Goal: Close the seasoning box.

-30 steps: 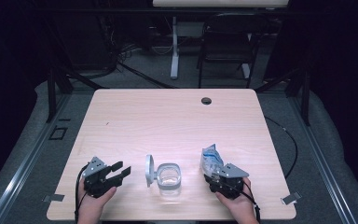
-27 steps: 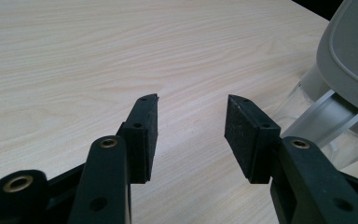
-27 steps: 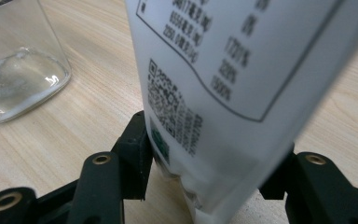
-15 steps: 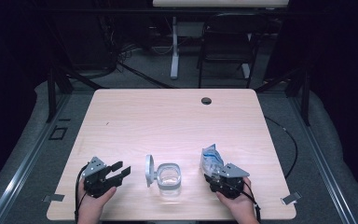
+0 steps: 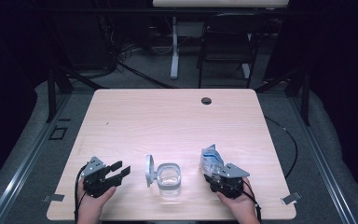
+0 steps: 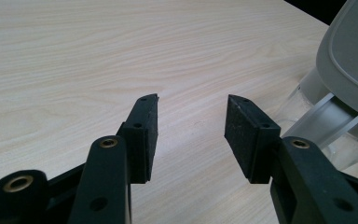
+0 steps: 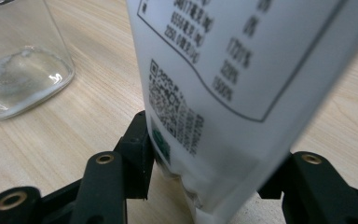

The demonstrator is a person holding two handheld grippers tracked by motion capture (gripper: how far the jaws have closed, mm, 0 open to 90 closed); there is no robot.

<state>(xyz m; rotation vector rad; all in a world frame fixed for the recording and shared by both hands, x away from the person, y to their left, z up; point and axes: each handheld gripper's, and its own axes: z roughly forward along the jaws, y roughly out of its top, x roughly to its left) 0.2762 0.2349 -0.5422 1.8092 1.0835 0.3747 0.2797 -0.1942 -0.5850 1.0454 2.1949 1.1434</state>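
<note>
Wide wooden tabletop (image 5: 177, 121), pale, with one small dark round hole (image 5: 206, 100) near the far edge. Beyond the far edge, a dark chair (image 5: 226, 51) and a white post (image 5: 174, 46) on the floor.

Near the front edge, in the middle, a clear glass jar (image 5: 169, 178) standing upright, mouth open, with a grey lid (image 5: 149, 170) hinged up on its left side. In the left claw view, same grey lid (image 6: 349, 56) at the right border, above the clear wall of the jar.

Right of the jar, close but apart, a white pouch (image 5: 211, 160) with blue print, standing up from the right claw. In the right claw view, printed back of the pouch (image 7: 223, 79) with a square code and small numbers, pinched at its bottom part between the two black jaws; glass jar (image 7: 21, 70) at upper left, on the wood.

Left claw (image 5: 120, 169) left of the jar, near the lid but not touching, held by a hand at the front edge. Jaws spread wide, nothing between them, only bare wood below.

Right claw (image 5: 211, 178) closed on the pouch, held by the other hand at the front edge.
</note>
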